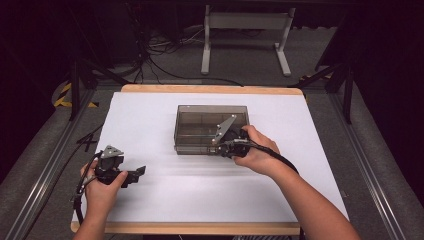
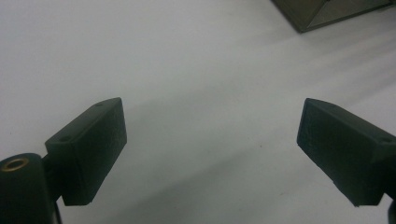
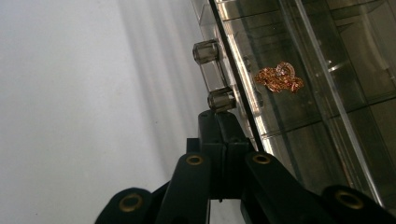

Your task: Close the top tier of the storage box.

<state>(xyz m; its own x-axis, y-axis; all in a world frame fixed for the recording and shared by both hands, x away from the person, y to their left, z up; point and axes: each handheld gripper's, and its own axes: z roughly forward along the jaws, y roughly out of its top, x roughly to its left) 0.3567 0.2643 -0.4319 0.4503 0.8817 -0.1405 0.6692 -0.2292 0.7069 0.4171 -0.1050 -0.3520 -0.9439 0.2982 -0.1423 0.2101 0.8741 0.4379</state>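
Note:
A smoky see-through box [image 1: 200, 116] stands at the middle of the white table. Its clear front handle [image 3: 212, 74] has two round posts. Inside the box [image 3: 327, 93] lies a small tangle of gold chain [image 3: 279, 78]. My right gripper [image 1: 214, 149] is at the box's front wall. In the right gripper view its jaws are pressed together, and the right gripper [image 3: 219, 116] has its tip right at the handle's nearer post with nothing seen between the jaws. My left gripper [image 1: 138, 173] rests low at the front left, away from the box. The left gripper [image 2: 211, 123] stands open with bare table between its fingers.
The white table top [image 1: 150, 120] has a wooden edge [image 1: 200, 228] at the front and back. A corner of the box [image 2: 327, 11] shows far off in the left gripper view. Beyond the table stand a white desk frame [image 1: 245, 30] and cables on the floor.

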